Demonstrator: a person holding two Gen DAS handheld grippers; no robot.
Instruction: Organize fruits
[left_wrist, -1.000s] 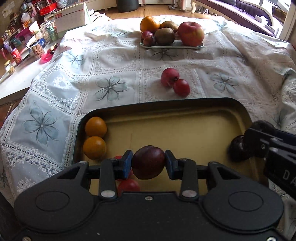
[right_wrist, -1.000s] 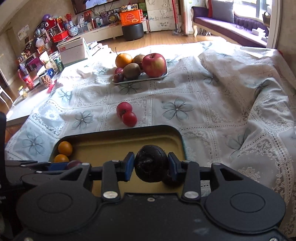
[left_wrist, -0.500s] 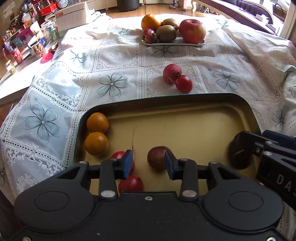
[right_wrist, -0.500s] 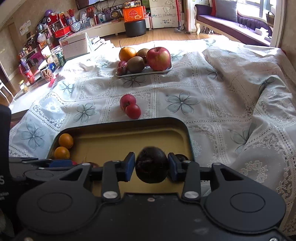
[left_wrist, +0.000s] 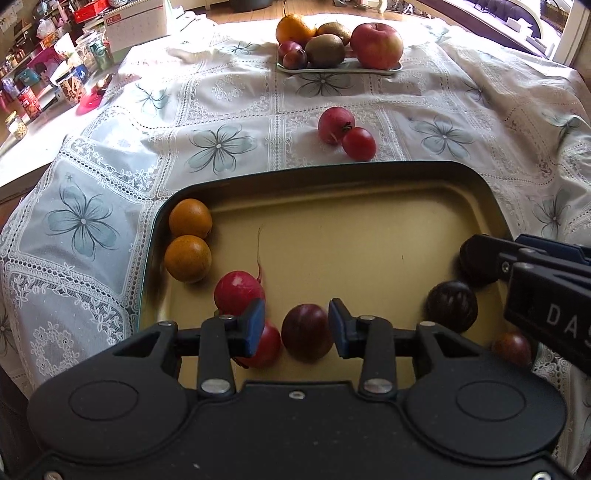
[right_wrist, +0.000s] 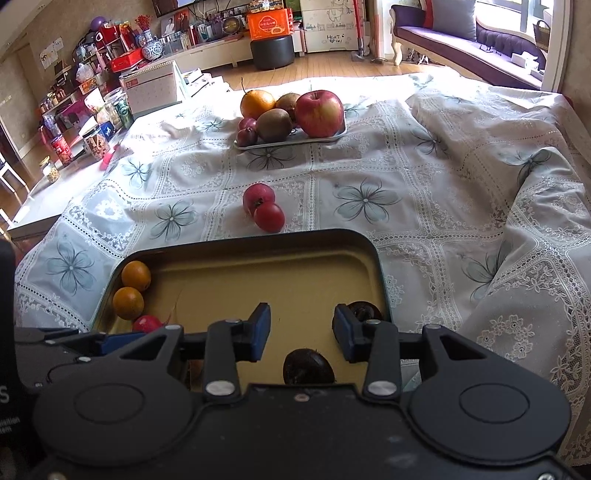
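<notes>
left tool (left_wrist: 296, 325): released, plum (left_wrist: 306, 331) on tray (left_wrist: 332, 173) floor, 6 o'clock, beside radishes (left_wrist: 239, 291) | right tool (right_wrist: 301, 331): released over dark fruit (right_wrist: 308, 367), grouped by kind | tomato (left_wrist: 359, 143) off tray, 12 o'clock

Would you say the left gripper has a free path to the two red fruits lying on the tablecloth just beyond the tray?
Probably yes. The left gripper is open and holds nothing, and the two red fruits lie uncovered past the tray's far rim. Only the low rim and bare tray floor lie between; it would need to lift over that.
</notes>
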